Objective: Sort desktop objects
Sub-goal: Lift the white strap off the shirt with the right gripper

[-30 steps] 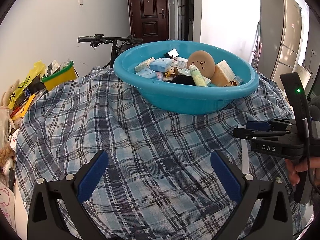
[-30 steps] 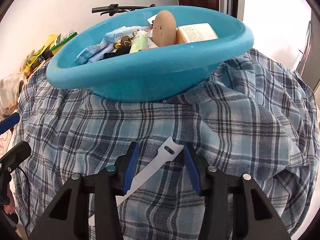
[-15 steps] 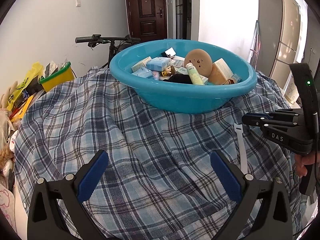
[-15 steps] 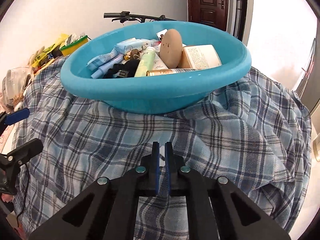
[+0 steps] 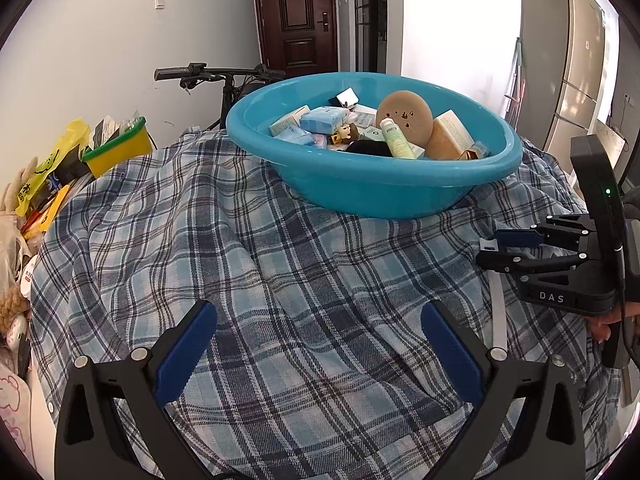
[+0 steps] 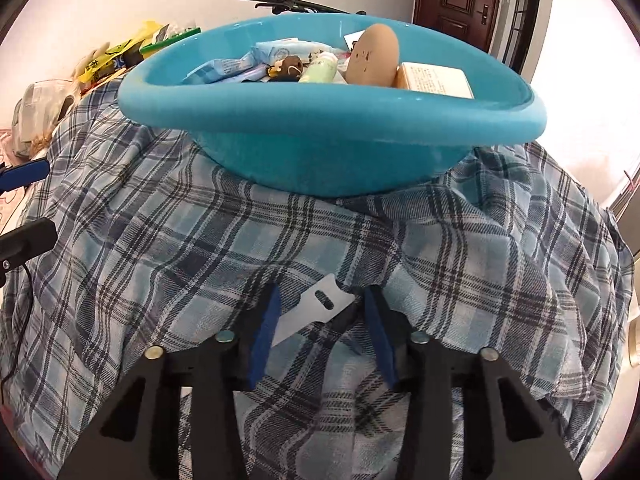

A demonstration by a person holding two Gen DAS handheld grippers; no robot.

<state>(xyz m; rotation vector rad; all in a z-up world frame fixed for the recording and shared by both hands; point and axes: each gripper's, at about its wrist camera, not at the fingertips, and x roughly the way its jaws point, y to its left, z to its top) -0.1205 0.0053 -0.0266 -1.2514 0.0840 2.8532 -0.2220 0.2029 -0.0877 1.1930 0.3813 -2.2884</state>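
A teal basin (image 5: 372,196) stands on the plaid cloth (image 5: 240,260), filled with tissue packs, a tan round disc (image 5: 404,114), a pale green tube and boxes. On the cloth in front of the basin (image 6: 320,136) lies a flat white strip (image 6: 316,308), slotted at its end. My right gripper (image 6: 322,332) straddles that end. Its jaws are opening, and the blue pads stand clear of the strip. In the left wrist view the right gripper (image 5: 490,248) sits at the far right over the strip (image 5: 497,312). My left gripper (image 5: 318,320) hangs open over bare cloth with nothing between its fingers.
Bicycle handlebars (image 5: 208,74) stick out behind the basin. A yellow and green bin (image 5: 118,152) and bags (image 5: 44,176) crowd the table's left edge. A tall fridge (image 5: 568,60) stands at the right and a dark door (image 5: 298,16) at the back.
Half a second ago the right jaws were shut together over the strip; now they have parted and the strip lies between them. The right gripper has rolled a little. The left gripper has stayed put.
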